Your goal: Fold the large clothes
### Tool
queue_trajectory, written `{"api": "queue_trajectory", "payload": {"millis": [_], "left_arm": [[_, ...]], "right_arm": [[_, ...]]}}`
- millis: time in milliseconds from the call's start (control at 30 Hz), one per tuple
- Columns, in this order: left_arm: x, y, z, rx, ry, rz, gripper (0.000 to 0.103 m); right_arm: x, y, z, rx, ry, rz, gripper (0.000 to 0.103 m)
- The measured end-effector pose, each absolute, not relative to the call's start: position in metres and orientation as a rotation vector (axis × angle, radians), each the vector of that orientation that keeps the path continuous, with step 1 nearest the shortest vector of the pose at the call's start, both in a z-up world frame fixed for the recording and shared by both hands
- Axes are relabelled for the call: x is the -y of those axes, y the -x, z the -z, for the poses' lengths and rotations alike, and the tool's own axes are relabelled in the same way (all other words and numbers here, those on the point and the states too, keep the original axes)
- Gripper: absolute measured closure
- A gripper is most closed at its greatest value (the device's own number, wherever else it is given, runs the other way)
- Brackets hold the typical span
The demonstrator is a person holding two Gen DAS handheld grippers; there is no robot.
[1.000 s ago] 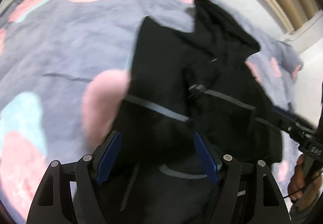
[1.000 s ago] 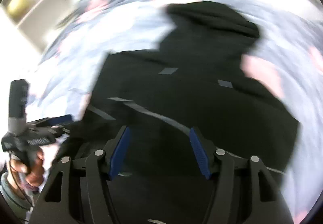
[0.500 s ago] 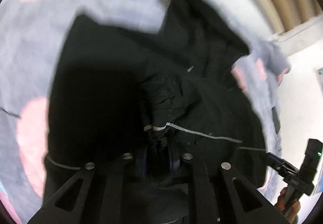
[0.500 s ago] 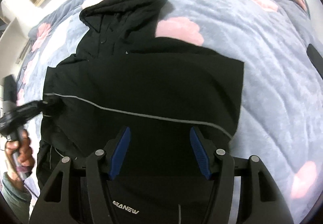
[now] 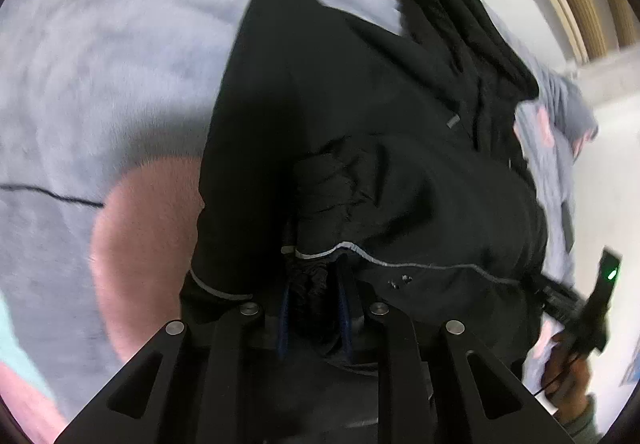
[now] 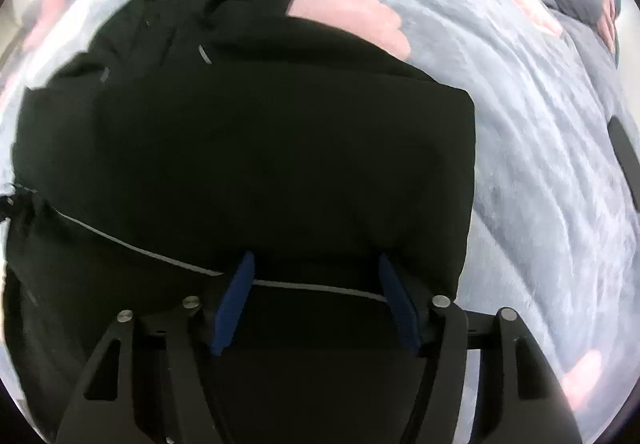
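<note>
Black jacket [image 6: 260, 147] bunched between left gripper [image 5: 314, 300] fingers; right gripper [image 6: 316, 296] fingers spread wide over its hem.

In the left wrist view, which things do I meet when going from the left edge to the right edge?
Grey blanket with pink patches → black jacket, pinched in the left claw → right claw in the person's hand.

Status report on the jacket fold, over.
Left gripper shut on black jacket. Right gripper open over its striped hem. Nothing in the way on the blanket.
</note>
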State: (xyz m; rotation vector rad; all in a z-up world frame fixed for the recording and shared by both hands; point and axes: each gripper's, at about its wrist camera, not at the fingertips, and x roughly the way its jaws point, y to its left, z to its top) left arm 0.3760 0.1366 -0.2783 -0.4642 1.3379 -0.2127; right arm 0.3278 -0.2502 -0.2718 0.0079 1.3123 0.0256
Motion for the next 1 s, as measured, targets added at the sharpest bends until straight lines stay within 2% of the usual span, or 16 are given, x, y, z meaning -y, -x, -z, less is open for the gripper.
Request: {"api": "queue_trajectory", "payload": {"millis": [133, 267, 367, 433, 467, 567, 667, 733, 767, 1000], "left_arm": [[-0.146, -0.368, 0.273, -1.318, 0.557, 0.223, 0.081], [-0.139, -0.348, 0.227, -1.244, 0.429, 0.208, 0.079], [-0.127, -0.337, 0.181, -1.132, 0.363, 0.225, 0.069], [-0.12, -0.331, 0.163, -1.072, 0.377, 0.281, 0.052], [-0.111, -0.33, 0.159, -1.058, 0.378, 0.311, 0.05], [-0.077, -0.34, 0.18, -1.12, 0.302, 0.348, 0.05], [-0.043, -0.357, 0.229, -1.252, 0.236, 0.315, 0.05], [-0.035, -0.366, 0.272, -1.364, 0.21, 0.243, 0.056], [-0.036, -0.368, 0.282, -1.36, 0.242, 0.245, 0.056], [-0.048, -0.371, 0.263, -1.348, 0.327, 0.269, 0.06]], "right_arm": [[0.251, -0.333, 0.272, -1.335, -0.007, -0.03, 0.035], [0.256, -0.325, 0.242, -1.314, -0.053, -0.064, 0.035], [0.249, -0.312, 0.214, -1.253, -0.053, -0.117, 0.035], [0.245, -0.304, 0.209, -1.241, -0.033, -0.137, 0.035], [0.24, -0.3, 0.212, -1.252, -0.02, -0.147, 0.035], [0.229, -0.294, 0.238, -1.323, 0.008, -0.154, 0.035], [0.221, -0.292, 0.263, -1.361, 0.048, -0.131, 0.035], [0.219, -0.294, 0.273, -1.362, 0.062, -0.133, 0.035], [0.218, -0.295, 0.276, -1.364, 0.067, -0.136, 0.034], [0.224, -0.308, 0.265, -1.395, 0.028, -0.207, 0.031]]}}
